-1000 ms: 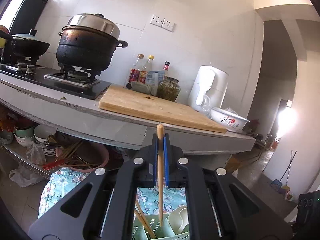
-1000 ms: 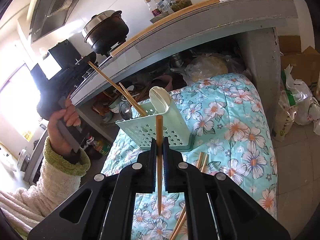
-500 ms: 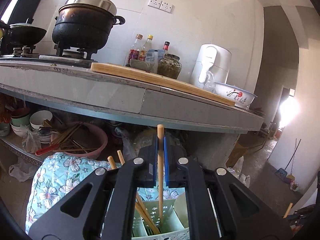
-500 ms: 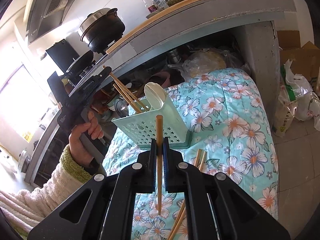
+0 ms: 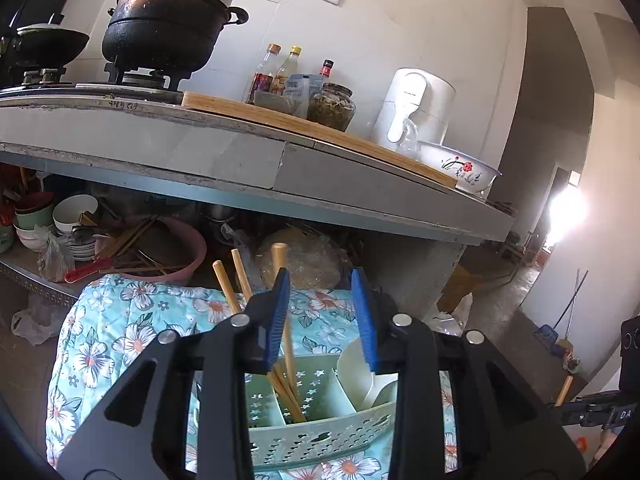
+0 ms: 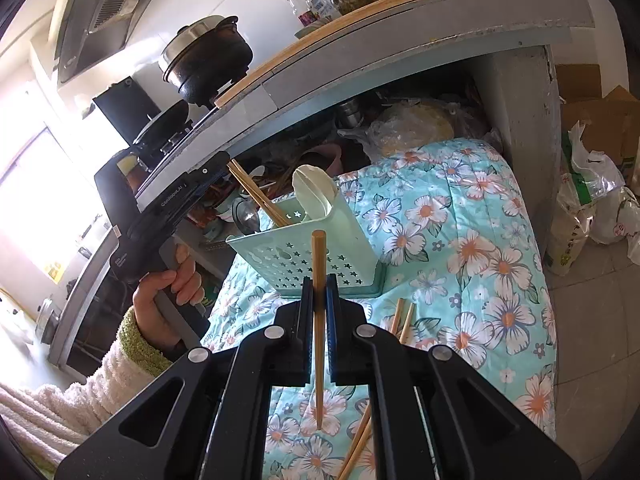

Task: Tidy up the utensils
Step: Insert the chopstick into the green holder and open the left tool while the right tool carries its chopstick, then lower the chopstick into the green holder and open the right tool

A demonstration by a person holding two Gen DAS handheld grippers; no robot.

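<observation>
Now the left tongs (image 5: 323,312) have just been opening, dropping a chopstick (image 5: 285,316) into the caddy (image 5: 320,436); the right tongs (image 6: 319,320), clamped on another chopstick (image 6: 319,280) at six o'clock of it, could tip it.

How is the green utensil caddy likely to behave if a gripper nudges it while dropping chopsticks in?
The caddy looks like thin perforated plastic, so probably light. It sits on a soft floral quilt, so it may rock or tip. The leaning chopsticks may add imbalance.
</observation>
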